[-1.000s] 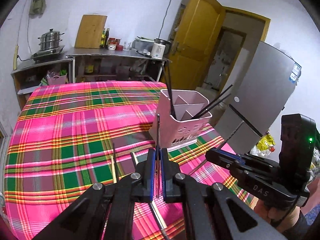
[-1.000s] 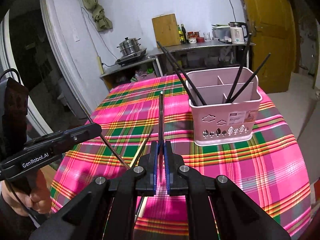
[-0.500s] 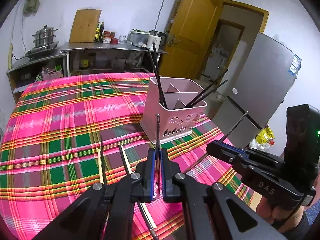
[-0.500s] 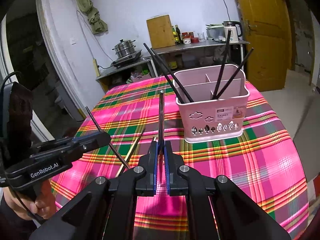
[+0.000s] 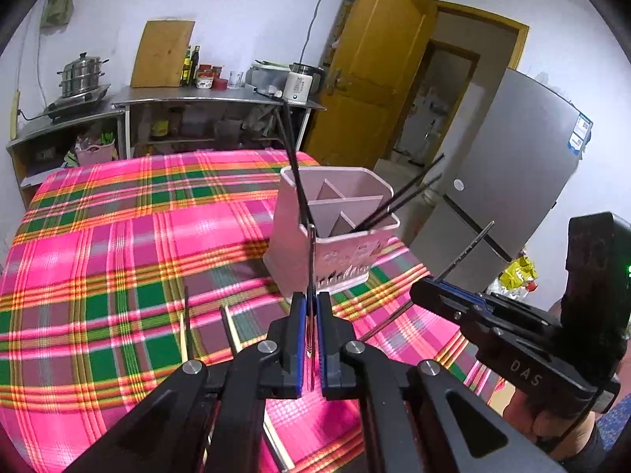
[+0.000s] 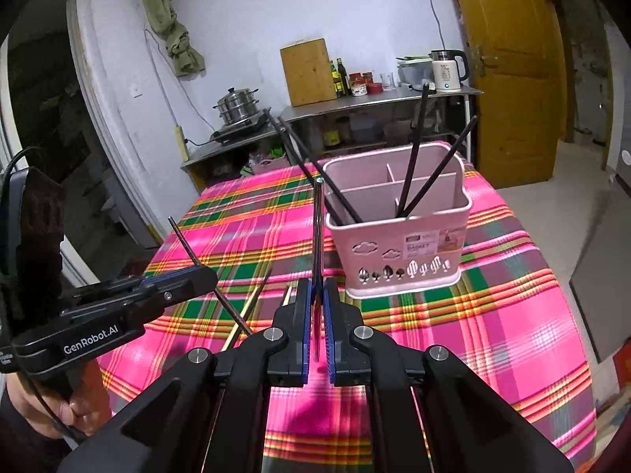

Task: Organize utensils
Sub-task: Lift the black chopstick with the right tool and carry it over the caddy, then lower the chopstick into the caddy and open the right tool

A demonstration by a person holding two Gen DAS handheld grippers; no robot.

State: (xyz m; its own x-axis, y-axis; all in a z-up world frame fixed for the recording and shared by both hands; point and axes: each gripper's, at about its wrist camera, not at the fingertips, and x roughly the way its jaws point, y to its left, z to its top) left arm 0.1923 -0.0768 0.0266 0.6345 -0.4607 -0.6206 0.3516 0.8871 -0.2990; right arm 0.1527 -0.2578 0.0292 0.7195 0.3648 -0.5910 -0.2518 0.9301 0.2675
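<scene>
Pink caddy (image 6: 398, 244) near table edge; left tongs (image 5: 310, 315), right tongs (image 6: 318, 303) each clamped on metal chopstick (image 5: 311, 260).

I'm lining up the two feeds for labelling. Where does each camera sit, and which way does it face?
Left wrist: on the left gripper, facing the pink caddy, kitchen shelf and door; own fingers grip a chopstick; the right gripper shows.
Right wrist: on the right gripper, facing caddy and shelf; the left gripper and hand show.
Shared: caddy, plaid tablecloth.
</scene>
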